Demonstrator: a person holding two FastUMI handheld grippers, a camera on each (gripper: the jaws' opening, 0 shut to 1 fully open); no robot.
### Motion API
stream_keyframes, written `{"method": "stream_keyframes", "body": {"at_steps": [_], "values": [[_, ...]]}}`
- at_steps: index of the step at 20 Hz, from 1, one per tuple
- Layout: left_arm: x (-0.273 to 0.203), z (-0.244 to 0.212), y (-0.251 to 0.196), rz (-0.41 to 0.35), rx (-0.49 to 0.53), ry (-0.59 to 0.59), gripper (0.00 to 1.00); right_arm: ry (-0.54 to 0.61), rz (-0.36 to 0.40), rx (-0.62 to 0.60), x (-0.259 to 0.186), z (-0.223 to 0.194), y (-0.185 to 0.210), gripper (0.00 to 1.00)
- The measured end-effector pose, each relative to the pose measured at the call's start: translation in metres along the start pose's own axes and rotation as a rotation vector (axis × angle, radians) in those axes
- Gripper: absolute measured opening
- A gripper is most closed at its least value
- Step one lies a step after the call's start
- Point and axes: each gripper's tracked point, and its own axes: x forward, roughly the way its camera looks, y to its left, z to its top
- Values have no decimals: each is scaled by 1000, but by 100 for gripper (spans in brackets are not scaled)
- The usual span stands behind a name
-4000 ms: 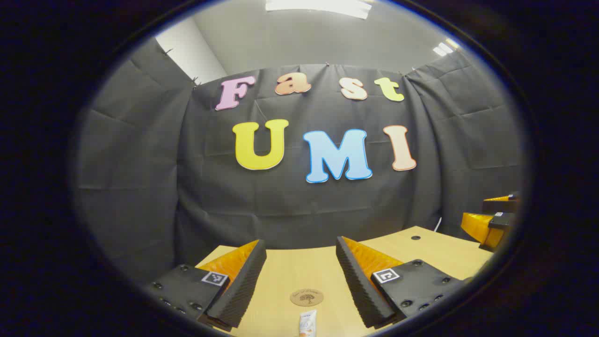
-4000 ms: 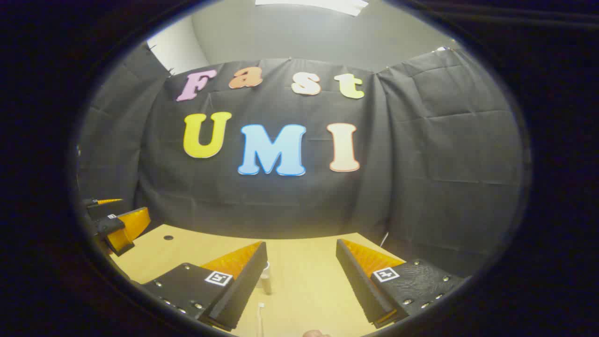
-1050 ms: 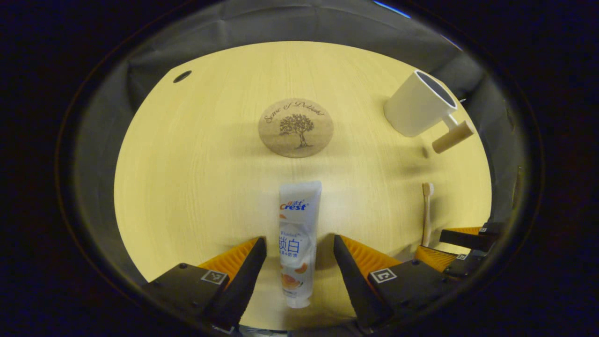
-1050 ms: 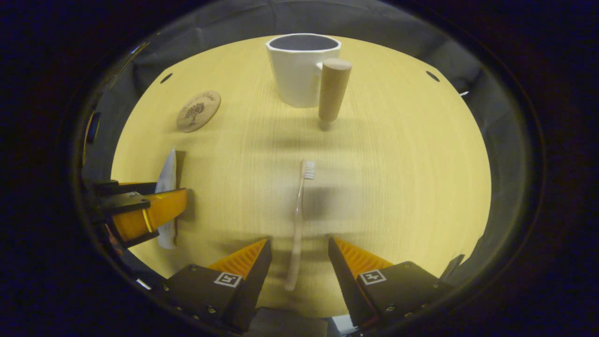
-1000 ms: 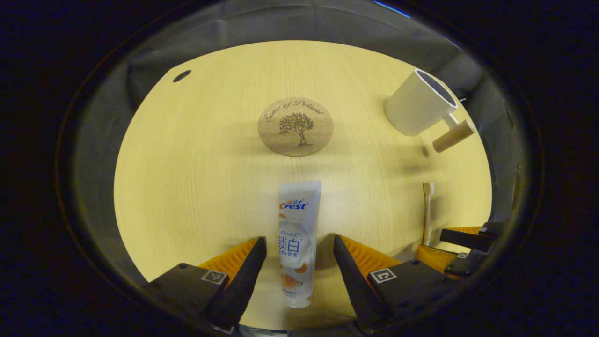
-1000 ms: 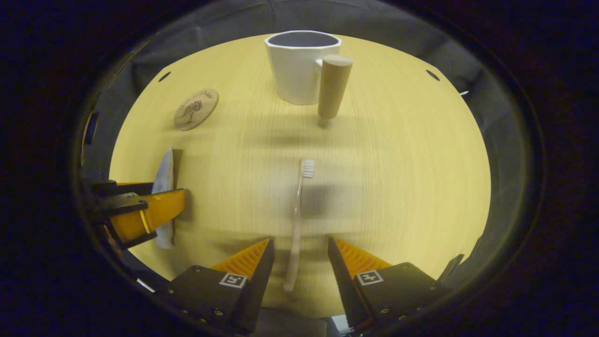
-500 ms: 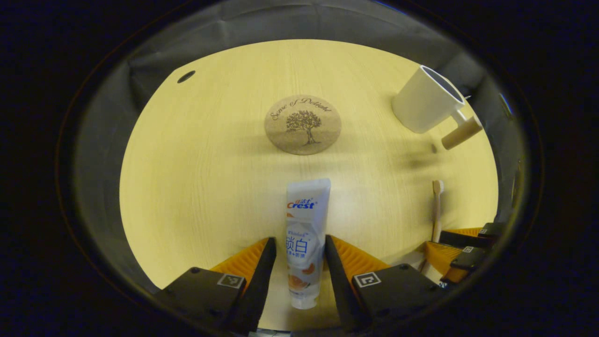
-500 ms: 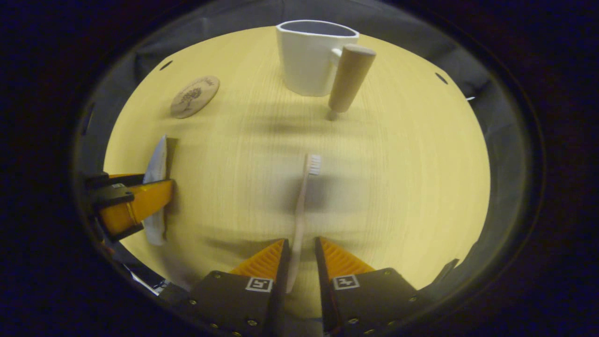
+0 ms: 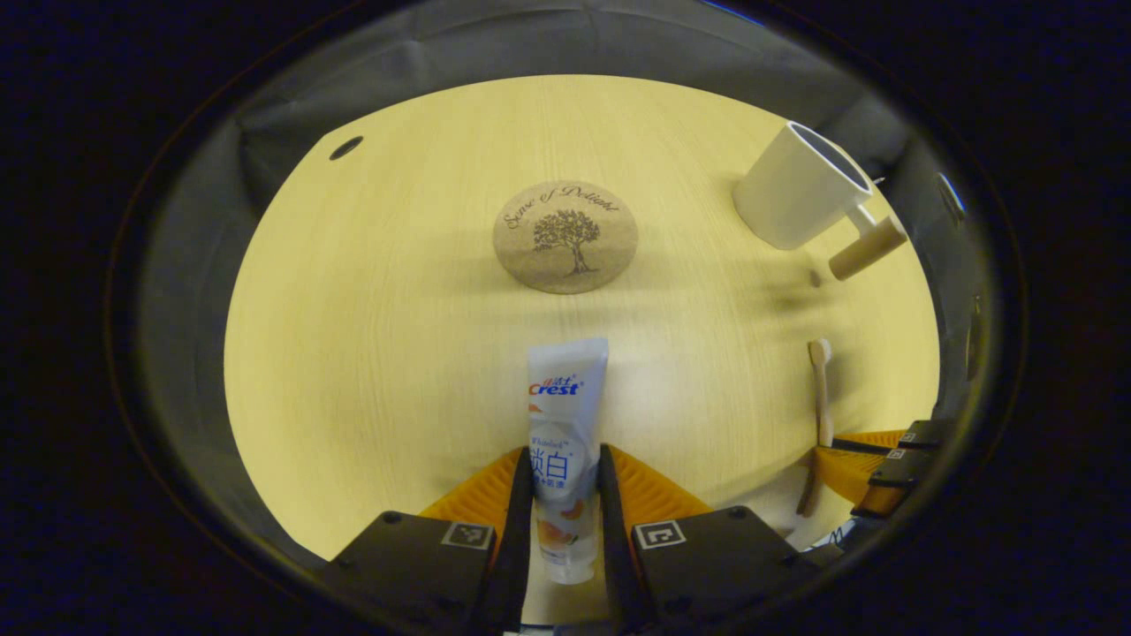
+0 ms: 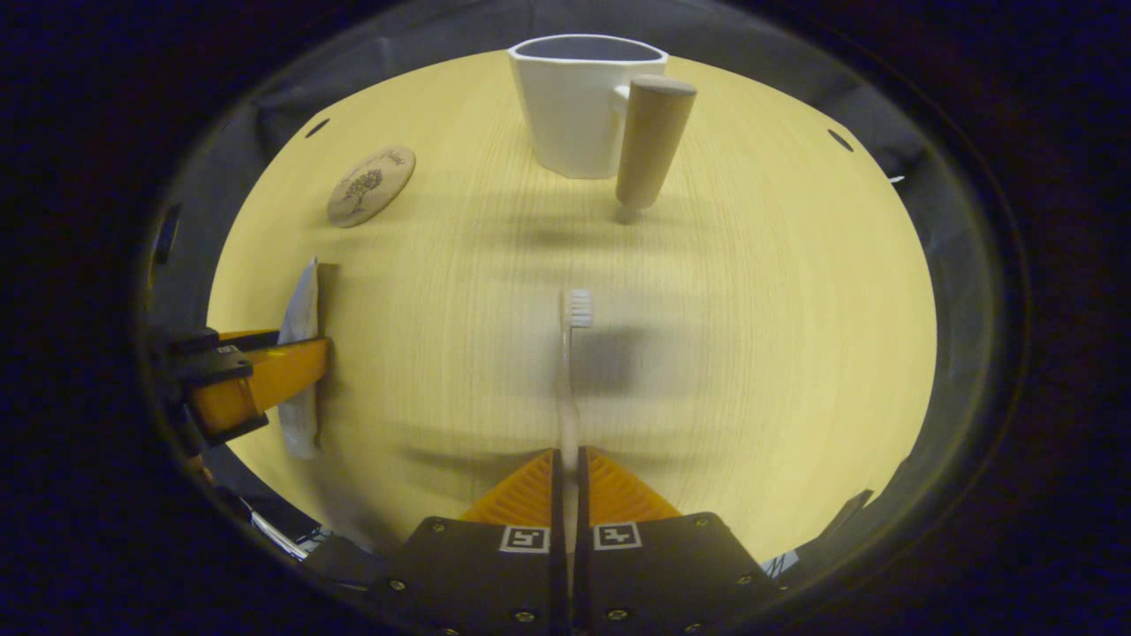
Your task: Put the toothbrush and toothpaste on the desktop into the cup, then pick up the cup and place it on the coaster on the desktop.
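The counter [image 9: 371, 291] is pale yellow wood-grain. The cup [image 10: 574, 110] is white with a tan handle — the coaster [image 9: 565, 237] brown with a dark tree print. The toothpaste [image 9: 561, 424] is white with blue and orange marks.

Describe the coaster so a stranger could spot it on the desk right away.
On the pale wooden desktop, look beyond the flat end of the toothpaste tube held in the left gripper. The coaster lies flat there, left of the white cup. It is the one round brown disc, printed with a tree.
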Motion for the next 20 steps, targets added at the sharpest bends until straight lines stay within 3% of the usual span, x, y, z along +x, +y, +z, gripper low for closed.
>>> {"method": "stream_keyframes", "body": {"at_steps": [1,2,3,12,20], "values": [[0,1,-1,-4,0,1,34,-6,2,-11,0,-2,0,2],[0,1,-2,-5,-20,-13,34,-16,1,-21,0,-1,0,2],[-1,1,-1,-9,-26,-11,24,-29,2,-22,-1,-1,1,2],[-17,-9,-15,-40,-66,-50,24,-101,77,8,-17,-4,5,2],[-51,7,-37,-79,-65,-192,25,-309,150,40,-60,10,16,2]]}}
